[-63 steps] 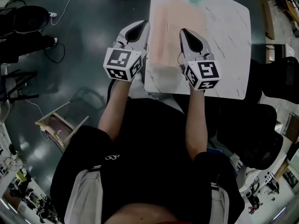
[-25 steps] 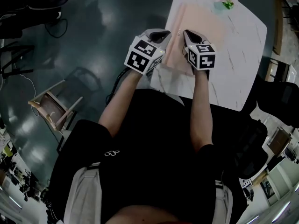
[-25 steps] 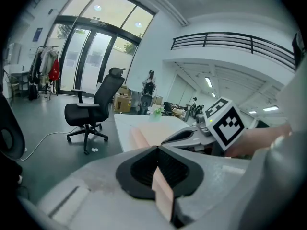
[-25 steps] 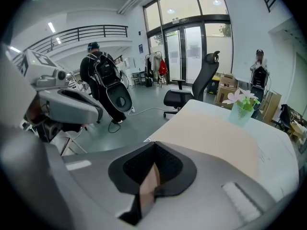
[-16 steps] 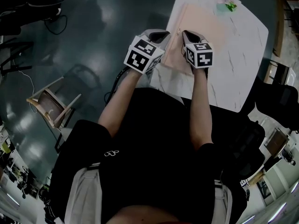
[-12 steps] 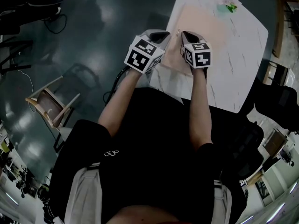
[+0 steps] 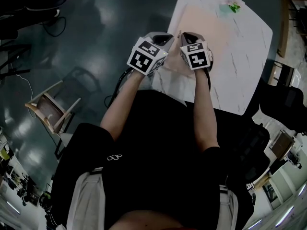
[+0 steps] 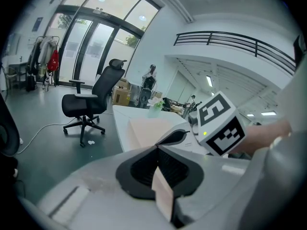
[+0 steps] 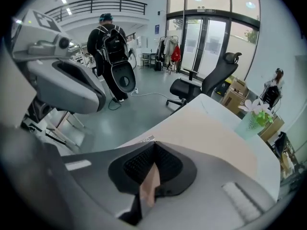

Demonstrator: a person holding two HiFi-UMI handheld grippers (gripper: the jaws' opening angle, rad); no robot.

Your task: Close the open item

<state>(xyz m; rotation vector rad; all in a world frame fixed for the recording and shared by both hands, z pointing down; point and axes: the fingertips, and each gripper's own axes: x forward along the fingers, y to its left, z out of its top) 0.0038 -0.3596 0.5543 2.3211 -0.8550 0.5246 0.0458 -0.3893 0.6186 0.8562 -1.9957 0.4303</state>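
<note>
A flat pale-pink pouch (image 7: 208, 28) lies on the white marble table (image 7: 240, 71), reaching to its near left edge. My left gripper (image 7: 165, 35) and right gripper (image 7: 188, 34) sit close side by side at the pouch's near left corner. In the left gripper view the left gripper (image 8: 157, 148) is shut on a fold of pink material (image 8: 162, 195); the pouch (image 8: 148, 127) stretches ahead. In the right gripper view the right gripper (image 9: 153, 146) is shut on a pink fold (image 9: 149, 186), with a small metal zipper pull (image 9: 147, 139) just beyond the tips.
A green vase with white flowers (image 7: 232, 4) stands at the table's far end, past the pouch. A wooden stool (image 7: 48, 110) is on the dark floor to the left. Black office chairs (image 7: 285, 104) stand right of the table. A person with a backpack (image 9: 112, 44) stands farther off.
The two grippers came from wide apart to close together at the pouch's near left corner. In the last half second the right gripper shifted left toward the left one.
</note>
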